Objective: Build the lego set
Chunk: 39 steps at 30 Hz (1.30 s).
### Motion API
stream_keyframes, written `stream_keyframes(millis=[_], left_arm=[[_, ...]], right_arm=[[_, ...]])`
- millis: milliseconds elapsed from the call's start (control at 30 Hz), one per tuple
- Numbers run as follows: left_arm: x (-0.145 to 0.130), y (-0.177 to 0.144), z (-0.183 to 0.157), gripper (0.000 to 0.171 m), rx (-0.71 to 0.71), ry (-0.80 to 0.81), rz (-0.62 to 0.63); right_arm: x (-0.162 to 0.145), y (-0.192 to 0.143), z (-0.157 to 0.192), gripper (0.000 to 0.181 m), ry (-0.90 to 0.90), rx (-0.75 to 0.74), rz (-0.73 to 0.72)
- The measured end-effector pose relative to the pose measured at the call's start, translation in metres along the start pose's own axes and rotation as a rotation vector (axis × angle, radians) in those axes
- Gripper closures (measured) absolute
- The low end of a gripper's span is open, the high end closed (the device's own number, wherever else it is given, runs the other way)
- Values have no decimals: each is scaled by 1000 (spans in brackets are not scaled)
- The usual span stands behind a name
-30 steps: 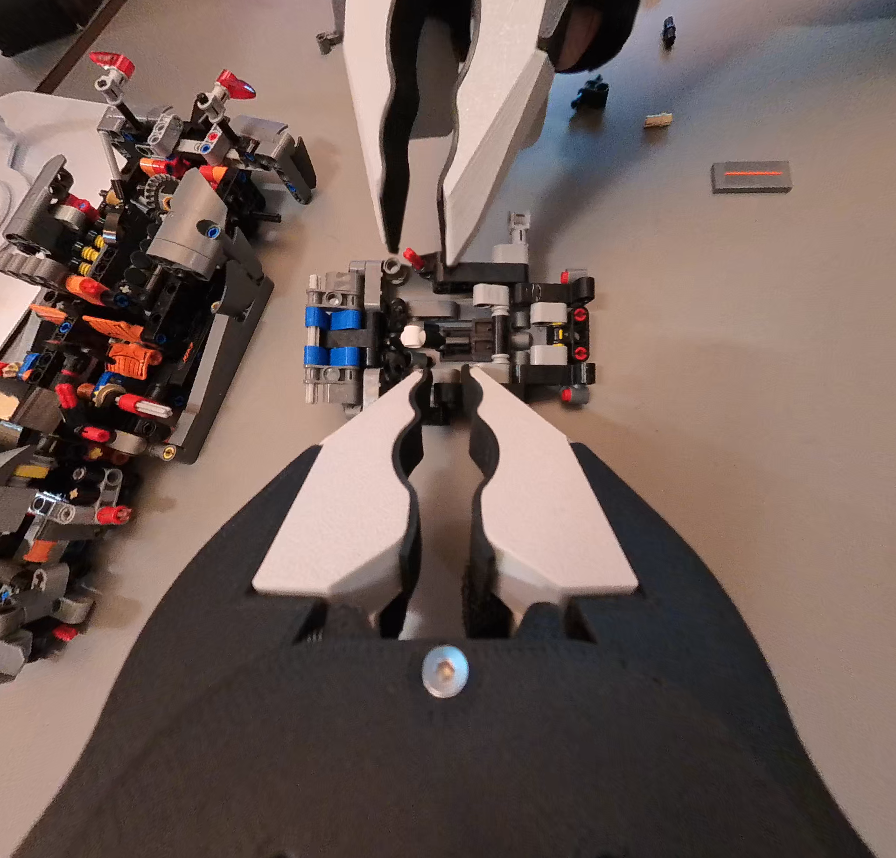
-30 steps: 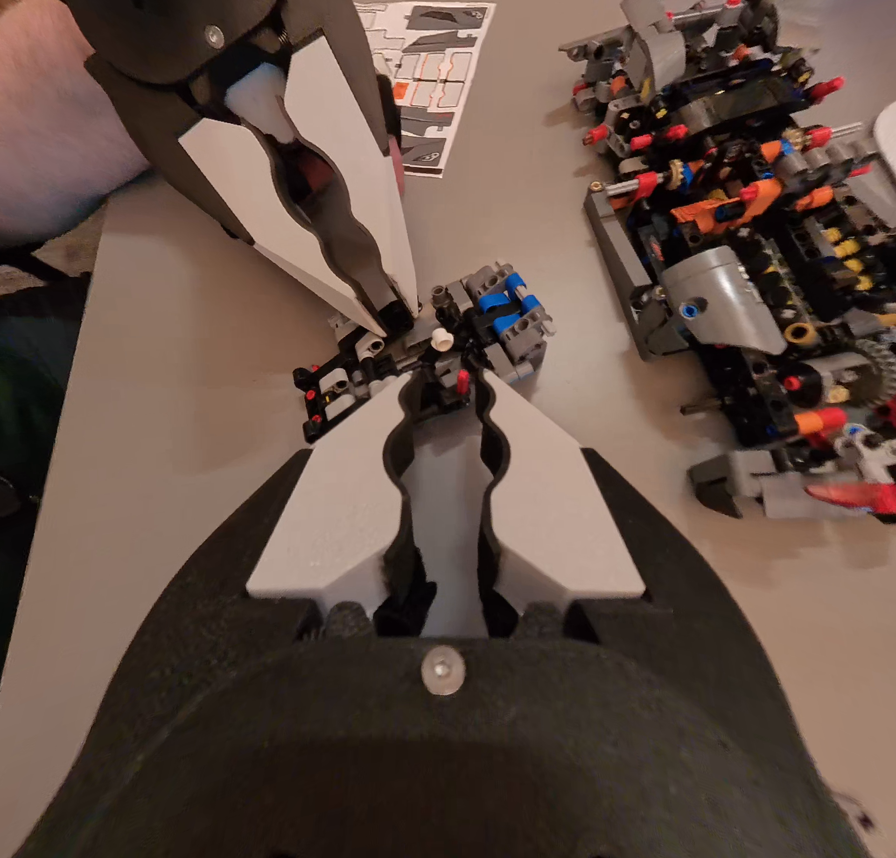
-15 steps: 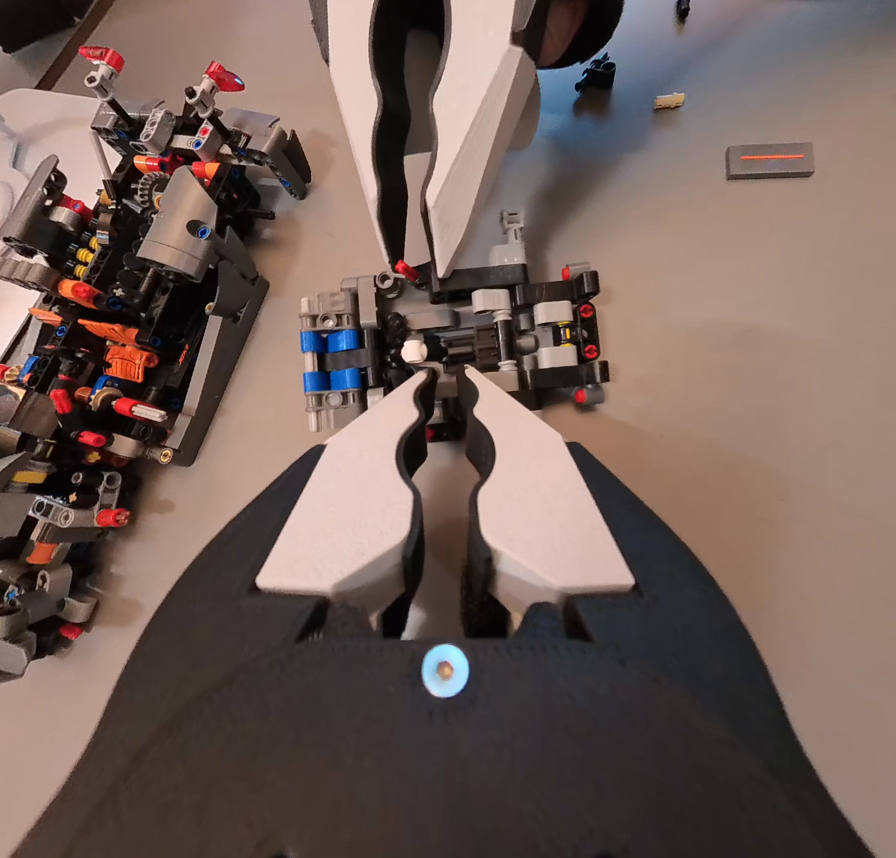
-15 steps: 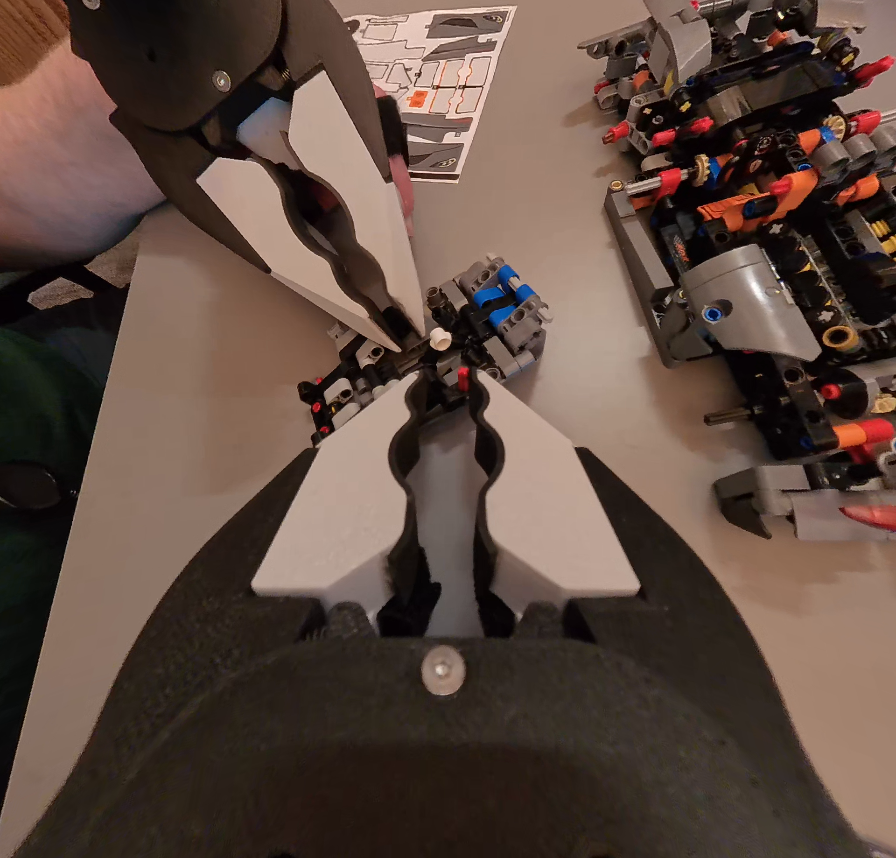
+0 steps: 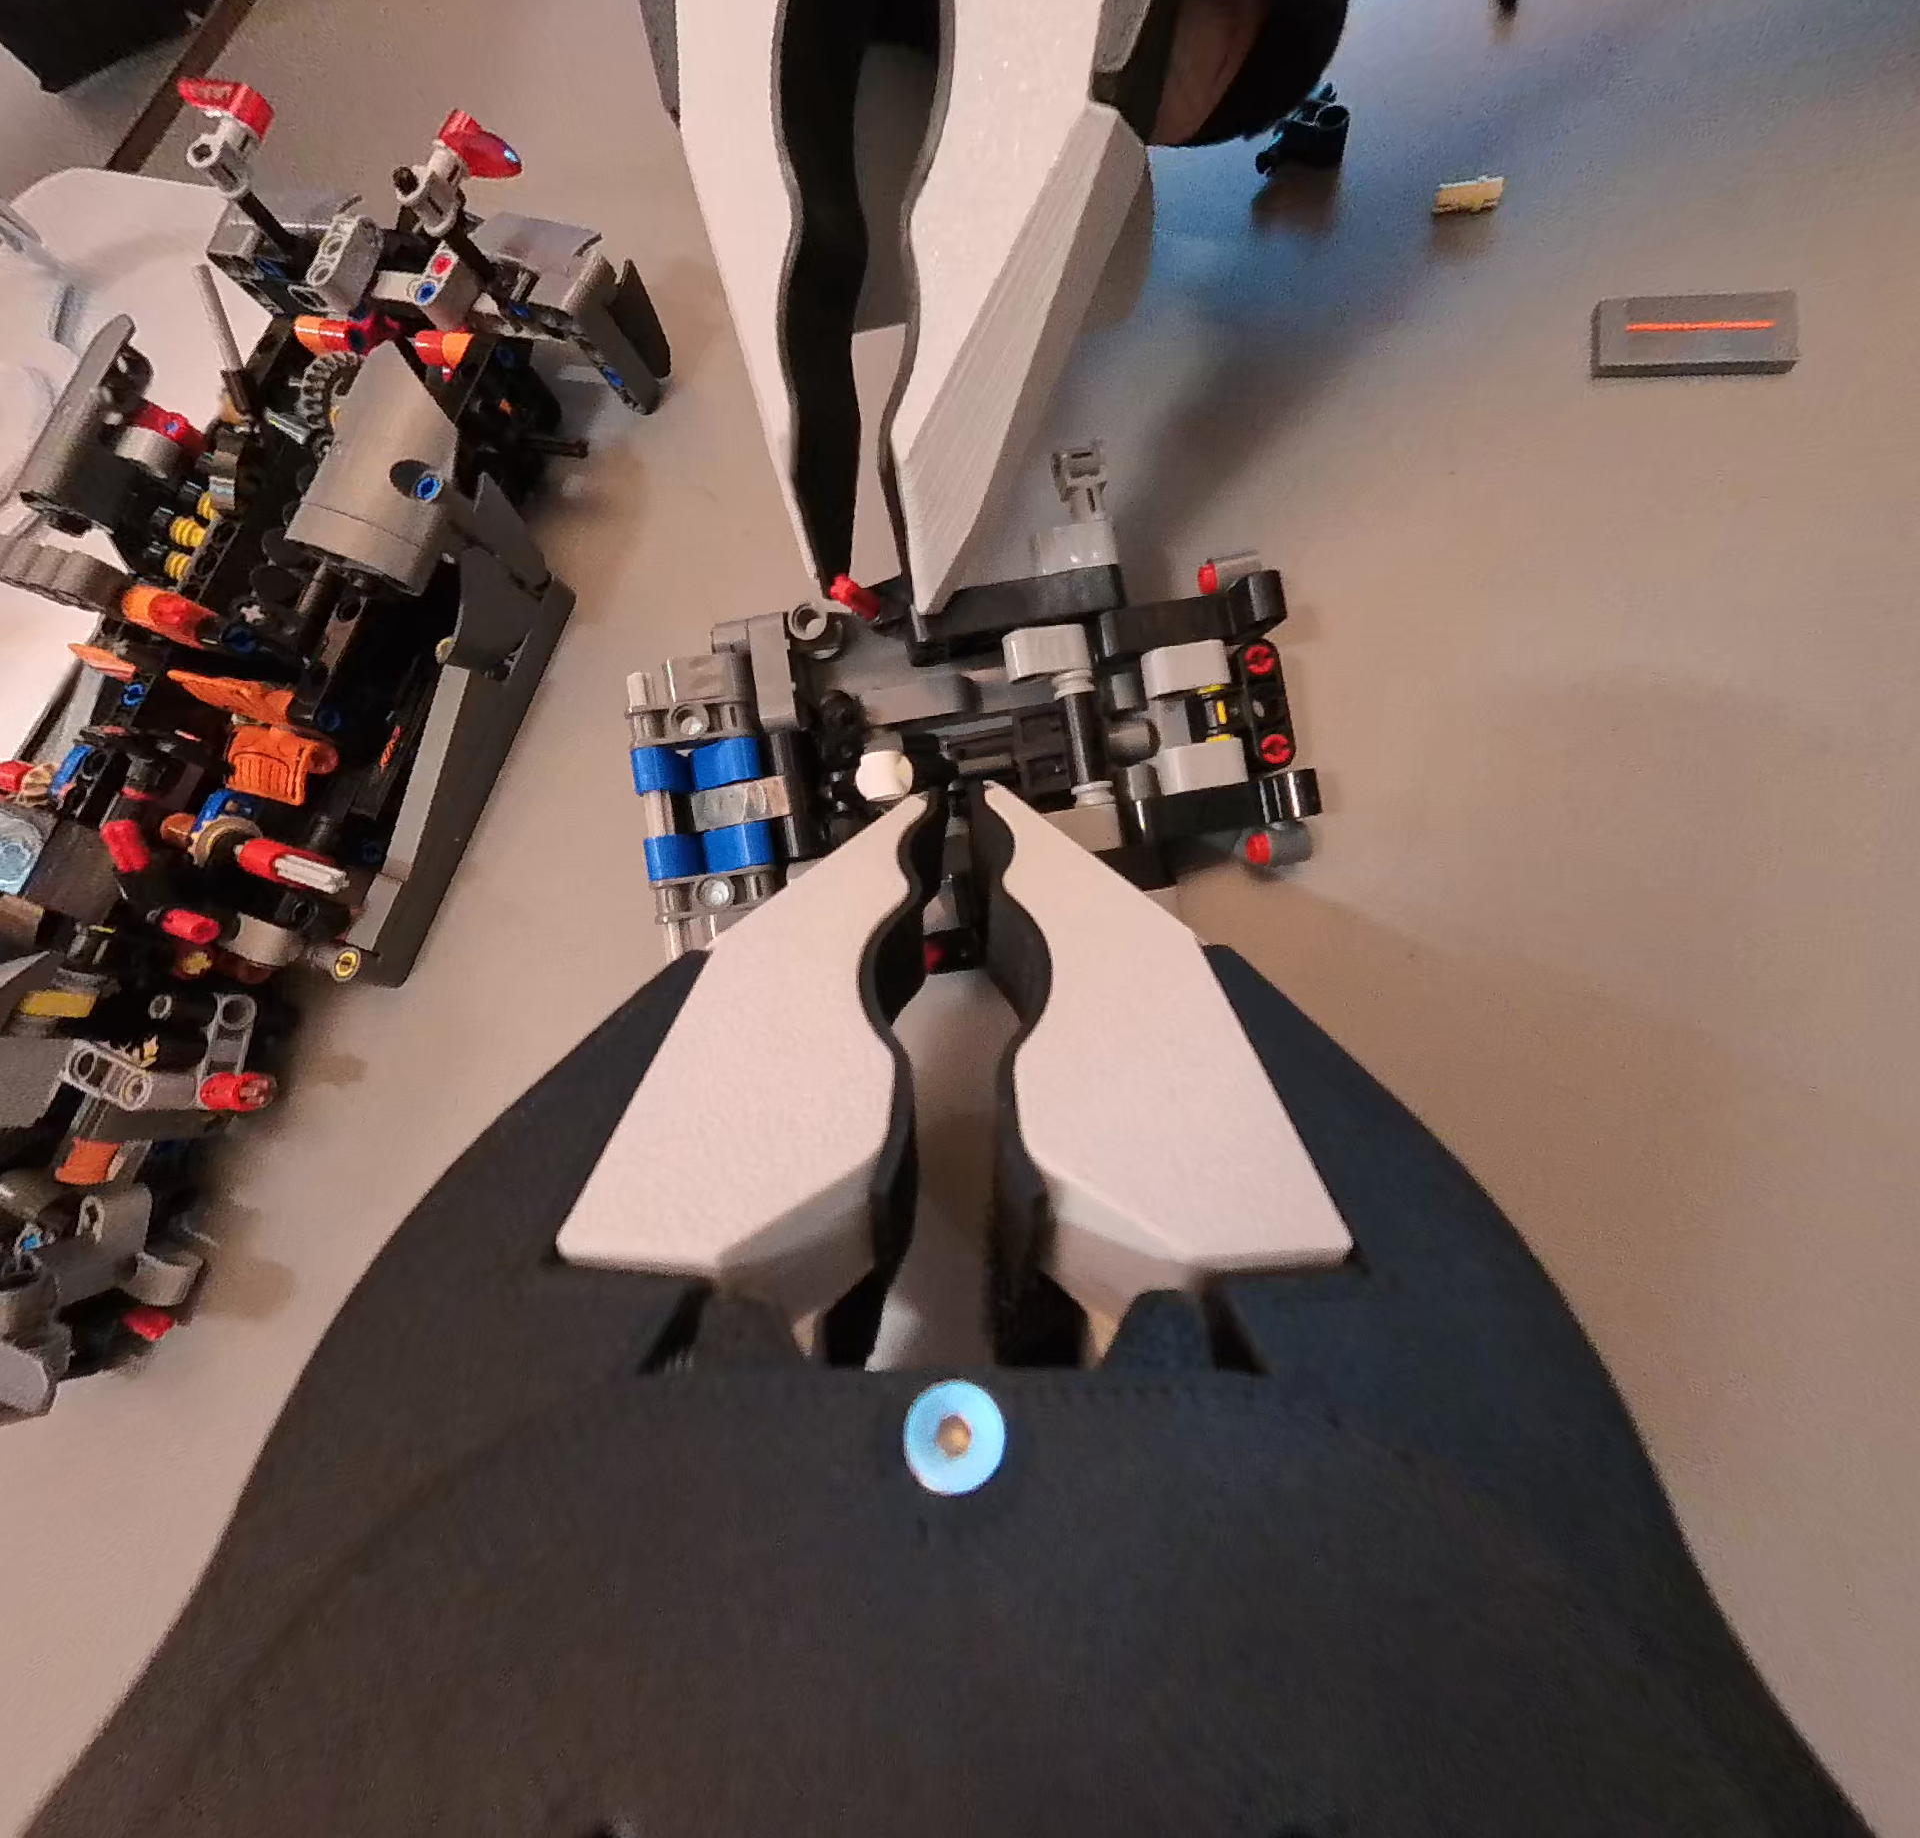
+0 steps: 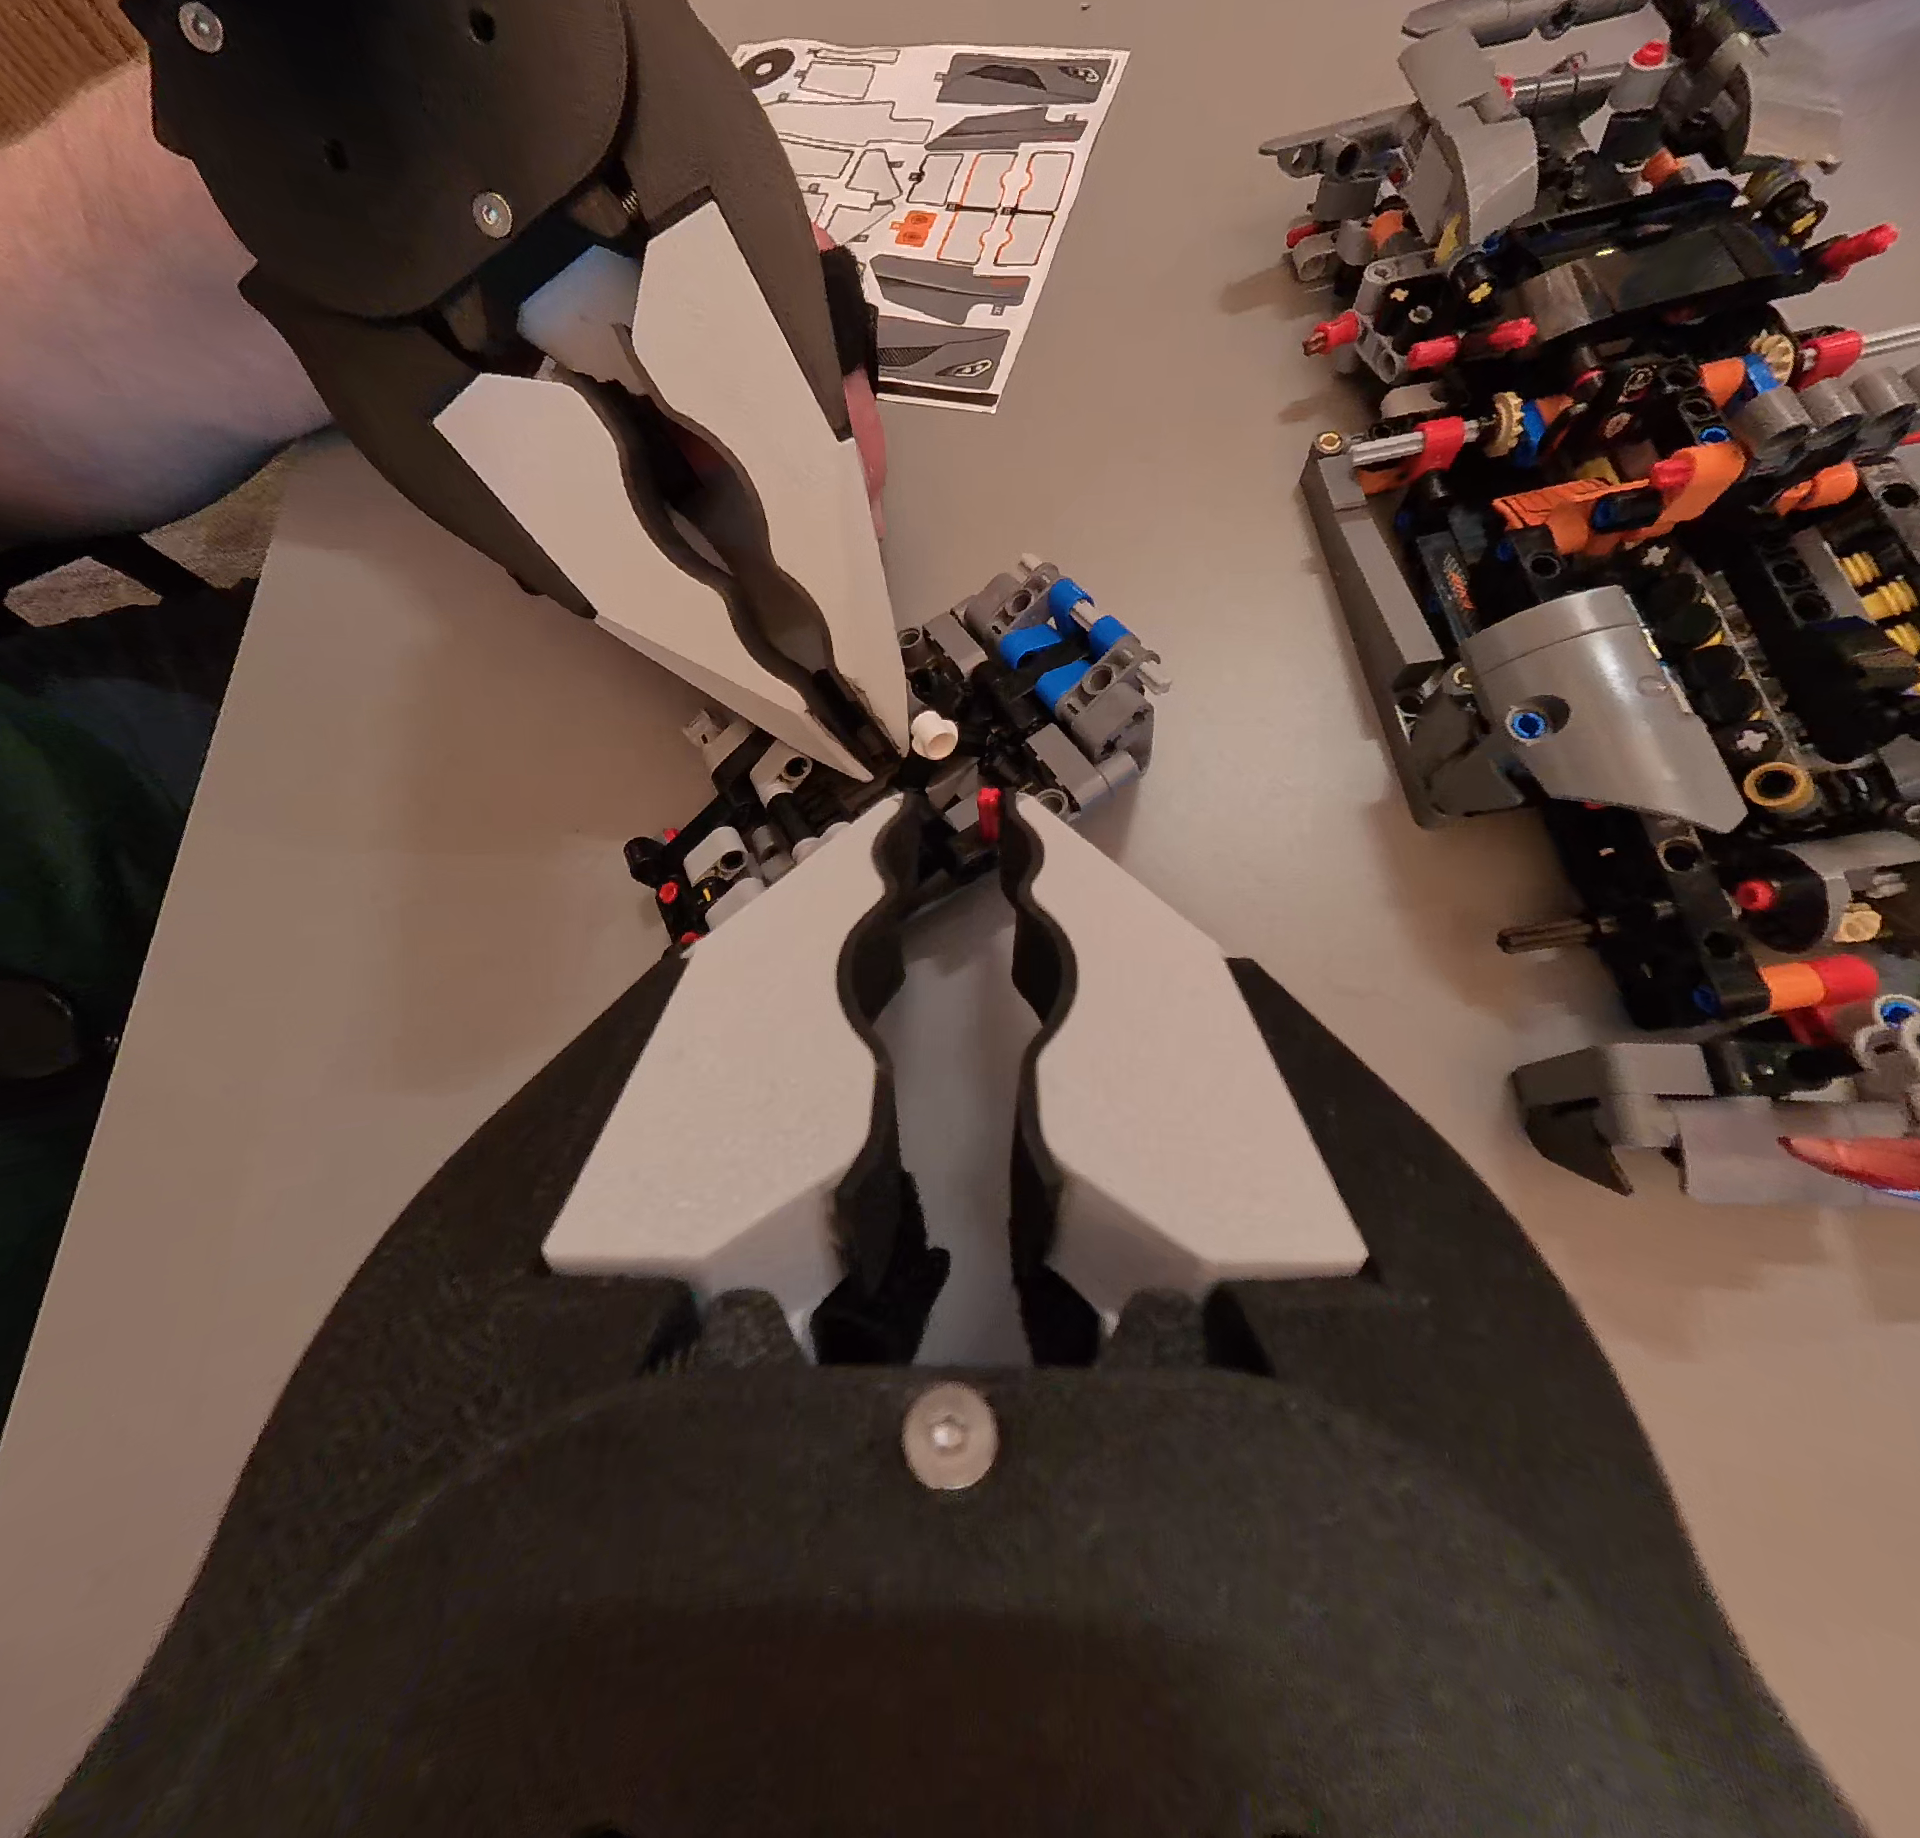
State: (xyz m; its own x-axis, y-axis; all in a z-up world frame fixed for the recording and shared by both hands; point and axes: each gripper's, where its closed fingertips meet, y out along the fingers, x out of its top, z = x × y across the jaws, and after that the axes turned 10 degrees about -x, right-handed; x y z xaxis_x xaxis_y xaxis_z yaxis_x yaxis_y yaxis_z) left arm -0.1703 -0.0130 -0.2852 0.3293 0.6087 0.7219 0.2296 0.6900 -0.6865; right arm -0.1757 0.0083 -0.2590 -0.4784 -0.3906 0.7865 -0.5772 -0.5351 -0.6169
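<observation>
A small black, grey and blue lego sub-assembly (image 5: 1039,708) lies on the grey table between both grippers. It also shows in the right wrist view (image 6: 1081,687). My left gripper (image 5: 951,801) is shut on a black part at its near side, next to a white pin (image 5: 883,775). My right gripper (image 6: 961,806) grips the opposite side, its fingers narrowed around a black part with a red pin (image 6: 987,812). Each gripper shows in the other's view: the right (image 5: 868,583), the left (image 6: 868,739).
A large, partly built lego chassis (image 5: 312,645) stands beside the sub-assembly and also shows in the right wrist view (image 6: 1662,645). A sticker sheet (image 6: 966,209) lies at the back. A grey tile (image 5: 1694,334) and small loose pieces (image 5: 1304,131) lie apart. A person's arm (image 6: 104,334) is behind the left gripper. My left and right fingertips are right by each other.
Both grippers have pressed in closer on the sub-assembly and their fingers have narrowed. The sub-assembly has stayed on the table.
</observation>
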Motion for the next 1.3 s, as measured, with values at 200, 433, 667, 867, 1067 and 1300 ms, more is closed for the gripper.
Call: stream_keyframes(millis=[200, 433, 667, 867, 1067, 1300], left_arm=[[-1, 2, 0, 168, 12, -24, 5], [1, 3, -1, 168, 13, -23, 7], [1, 5, -1, 170, 25, -22, 16], [1, 6, 2, 171, 48, -35, 22], [7, -2, 1, 157, 29, -70, -24], [32, 1, 0, 155, 56, -9, -74]], right_arm=[[-1, -2, -1, 181, -45, -24, -27], [-3, -5, 1, 178, -50, -1, -43], [-4, -10, 1, 181, -53, 15, -56], [-2, -10, 0, 181, -51, 11, -69], [-3, -9, -1, 181, -42, 0, -74], [-2, -9, 0, 181, -32, 11, -89]])
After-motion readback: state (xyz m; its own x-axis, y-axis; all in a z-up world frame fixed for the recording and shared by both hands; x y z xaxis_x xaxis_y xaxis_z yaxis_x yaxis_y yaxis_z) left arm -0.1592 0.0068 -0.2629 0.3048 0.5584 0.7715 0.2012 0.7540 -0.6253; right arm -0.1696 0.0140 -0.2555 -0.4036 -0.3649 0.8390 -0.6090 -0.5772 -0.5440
